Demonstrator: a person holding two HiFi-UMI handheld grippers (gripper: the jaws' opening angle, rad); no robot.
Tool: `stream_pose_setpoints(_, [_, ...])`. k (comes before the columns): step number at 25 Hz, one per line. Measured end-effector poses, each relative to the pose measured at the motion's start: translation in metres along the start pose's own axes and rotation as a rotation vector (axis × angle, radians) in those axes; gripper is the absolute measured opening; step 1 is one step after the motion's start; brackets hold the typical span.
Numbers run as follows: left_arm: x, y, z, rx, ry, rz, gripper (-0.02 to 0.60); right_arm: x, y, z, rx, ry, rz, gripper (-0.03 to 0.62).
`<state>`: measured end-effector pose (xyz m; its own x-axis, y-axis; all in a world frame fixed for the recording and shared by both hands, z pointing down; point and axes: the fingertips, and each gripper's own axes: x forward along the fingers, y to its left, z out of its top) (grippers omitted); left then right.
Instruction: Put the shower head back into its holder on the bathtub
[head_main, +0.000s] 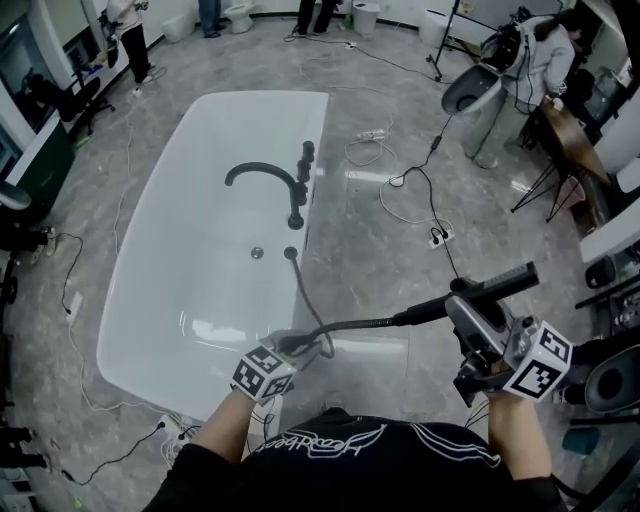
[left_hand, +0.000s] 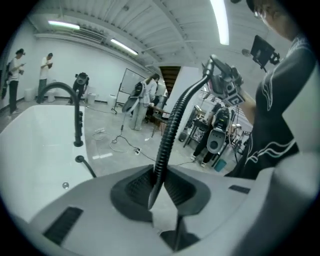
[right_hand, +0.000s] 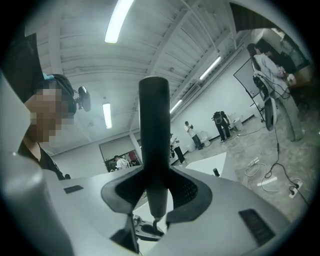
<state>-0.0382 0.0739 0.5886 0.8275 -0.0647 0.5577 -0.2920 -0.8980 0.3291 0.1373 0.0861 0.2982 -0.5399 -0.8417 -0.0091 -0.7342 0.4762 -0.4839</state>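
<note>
**Shower head held off the tub, hose pinched in the other tool**

The black shower head (head_main: 505, 280) is off the bathtub (head_main: 190, 260), out over the grey floor (head_main: 400, 240) to the tub's right. It lies roughly level and well apart from the black fittings (head_main: 303, 170) on the tub's rim. The right tool (head_main: 465, 303) pinches it. In the right gripper view the stem of the shower head (right_hand: 154, 145) stands upright between the two jaws, and both dark pads (right_hand: 187, 192) press on its sides.

The left tool (head_main: 303, 345) hangs over the near corner of the tub. Its jaws are drawn in on the ribbed black hose (head_main: 360, 323). The left gripper view shows the hose (left_hand: 167, 140) rising from between the pads and curving up to the right tool.

In the head view the hose leaves an outlet (head_main: 290, 253) on the rim, runs toward the person to the left tool, loops there, then stretches right to the shower head. The curved black spout (head_main: 262, 175) arches over the white basin.
</note>
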Motion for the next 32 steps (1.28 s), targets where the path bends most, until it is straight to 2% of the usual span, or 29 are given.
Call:
stream_pose_setpoints(6, [-0.071,0.049,0.038,-0.095,-0.116,0.188,0.064,0.010,0.005,-0.016,0.008,0.022,0.100,0.138])
stream_pose_setpoints(15, [-0.153,0.090,0.111,-0.063,-0.239,0.389,0.064,0.040,-0.002,-0.005,0.074,-0.009,0.216,0.138])
stream_pose_setpoints(21, [-0.180,0.123,0.181,0.015,-0.294,0.521,0.064,0.068,-0.028,0.024,0.091,-0.042,0.378,0.138])
stream_pose_setpoints(27, [-0.216,0.154,0.261,0.151,-0.325,0.652,0.064,0.111,-0.046,0.067,0.116,-0.116,0.469,0.138])
stream_pose_setpoints(32, [-0.237,0.177,0.321,0.235,-0.362,0.763,0.064,0.145,-0.058,0.095,0.060,-0.122,0.535,0.138])
